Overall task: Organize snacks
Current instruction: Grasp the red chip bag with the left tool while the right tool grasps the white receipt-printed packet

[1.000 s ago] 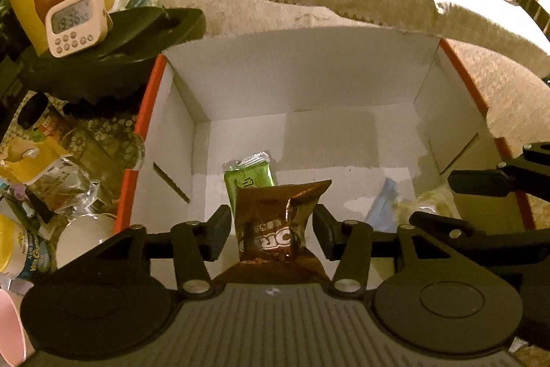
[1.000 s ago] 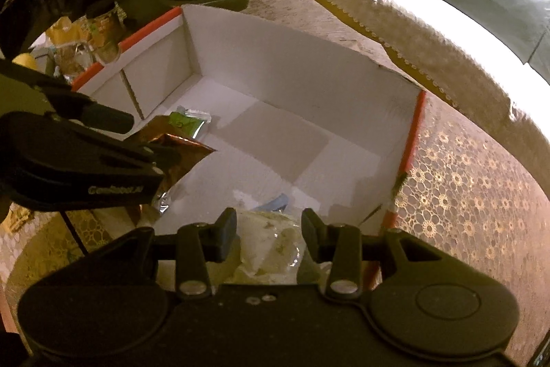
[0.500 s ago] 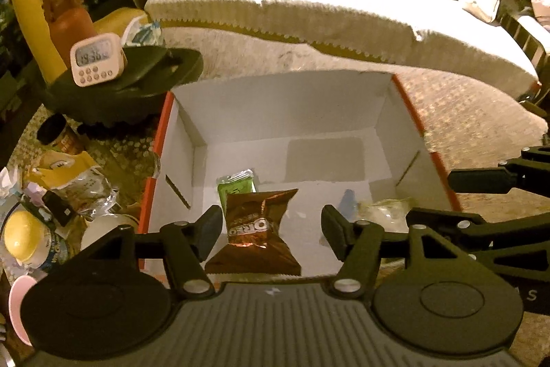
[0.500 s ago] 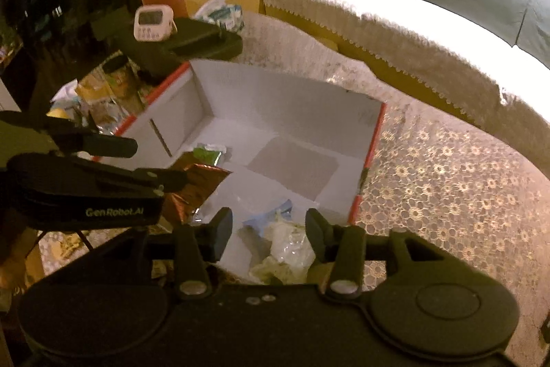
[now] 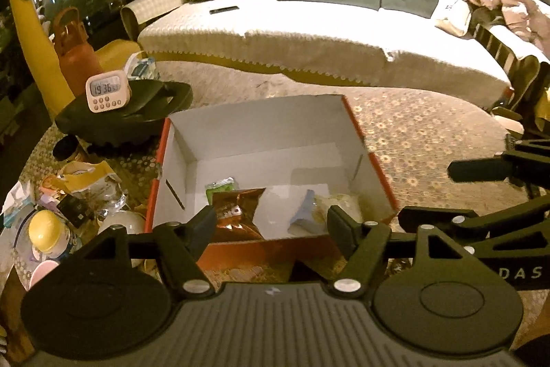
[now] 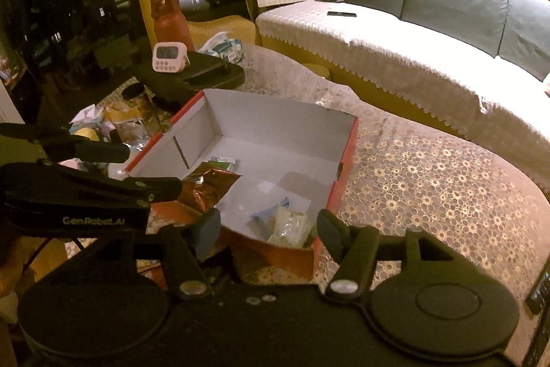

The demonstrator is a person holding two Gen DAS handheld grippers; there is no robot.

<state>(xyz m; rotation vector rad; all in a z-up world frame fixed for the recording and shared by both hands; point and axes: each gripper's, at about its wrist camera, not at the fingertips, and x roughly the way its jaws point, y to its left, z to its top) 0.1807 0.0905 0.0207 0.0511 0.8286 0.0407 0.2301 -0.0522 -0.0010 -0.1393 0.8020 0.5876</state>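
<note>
Both grippers are backing up out of the box, leaving the brown snack pack and pale bag inside. Left gripper and right gripper are hanging spread, empty. Next pick: approach the snack pile level and centered.

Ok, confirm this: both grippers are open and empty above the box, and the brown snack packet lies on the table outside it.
Not quite. The brown snack packet lies inside the box, as the left wrist view shows. Both the left gripper and right gripper are open and empty.
</note>
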